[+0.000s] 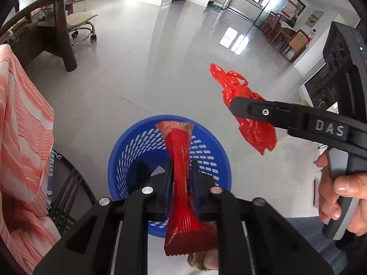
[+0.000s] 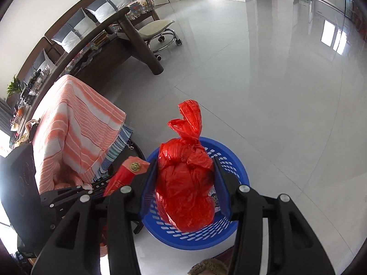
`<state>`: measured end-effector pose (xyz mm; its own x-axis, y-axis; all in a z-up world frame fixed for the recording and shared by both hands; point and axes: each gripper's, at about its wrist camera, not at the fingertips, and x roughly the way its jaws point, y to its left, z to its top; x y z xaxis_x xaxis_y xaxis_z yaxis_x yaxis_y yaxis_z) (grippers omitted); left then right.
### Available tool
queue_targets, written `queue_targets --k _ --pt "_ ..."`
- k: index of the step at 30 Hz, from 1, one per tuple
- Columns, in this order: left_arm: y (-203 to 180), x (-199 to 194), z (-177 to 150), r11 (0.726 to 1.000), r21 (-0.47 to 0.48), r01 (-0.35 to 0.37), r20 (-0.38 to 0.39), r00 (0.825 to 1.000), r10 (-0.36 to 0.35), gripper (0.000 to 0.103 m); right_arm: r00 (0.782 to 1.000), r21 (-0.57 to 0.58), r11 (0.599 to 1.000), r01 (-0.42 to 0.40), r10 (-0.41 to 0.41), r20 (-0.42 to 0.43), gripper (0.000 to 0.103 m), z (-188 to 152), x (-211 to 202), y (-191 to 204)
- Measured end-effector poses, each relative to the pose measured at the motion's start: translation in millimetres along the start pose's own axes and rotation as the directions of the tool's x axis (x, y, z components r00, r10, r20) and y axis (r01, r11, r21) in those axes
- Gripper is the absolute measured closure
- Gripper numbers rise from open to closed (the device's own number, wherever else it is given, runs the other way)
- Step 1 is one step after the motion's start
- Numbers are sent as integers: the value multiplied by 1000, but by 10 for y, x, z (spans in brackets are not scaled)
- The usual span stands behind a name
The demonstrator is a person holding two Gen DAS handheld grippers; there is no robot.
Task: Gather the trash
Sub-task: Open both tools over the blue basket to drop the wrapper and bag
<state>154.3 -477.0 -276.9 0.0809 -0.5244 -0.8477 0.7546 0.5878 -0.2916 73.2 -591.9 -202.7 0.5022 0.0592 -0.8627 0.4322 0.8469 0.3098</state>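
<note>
Grey glossy floor tiles (image 2: 263, 91) surround the blue basket (image 2: 238, 167).

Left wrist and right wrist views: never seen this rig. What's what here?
There is no robot. A person holds a hand-operated gripper in each hand, and one hand shows in the left view. Each picture comes from a fisheye camera on one gripper, looking along its jaws. The left gripper has a red wrapper between its jaws. The right gripper has a tied red bag. A blue basket stands on the grey floor below them. I cannot tell whether the pads press on either item.
</note>
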Motion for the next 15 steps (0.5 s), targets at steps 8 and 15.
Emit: queue_targets --k 8,15 --pt "-21 -306 64 999 -1 -43 106 993 43 14 997 34 999 -12 10 74 27 68 -185 -72" --pt "-80 -1146 -143 994 33 -108 227 969 98 6 986 -21 1000 24 -20 163 14 14 -390 167"
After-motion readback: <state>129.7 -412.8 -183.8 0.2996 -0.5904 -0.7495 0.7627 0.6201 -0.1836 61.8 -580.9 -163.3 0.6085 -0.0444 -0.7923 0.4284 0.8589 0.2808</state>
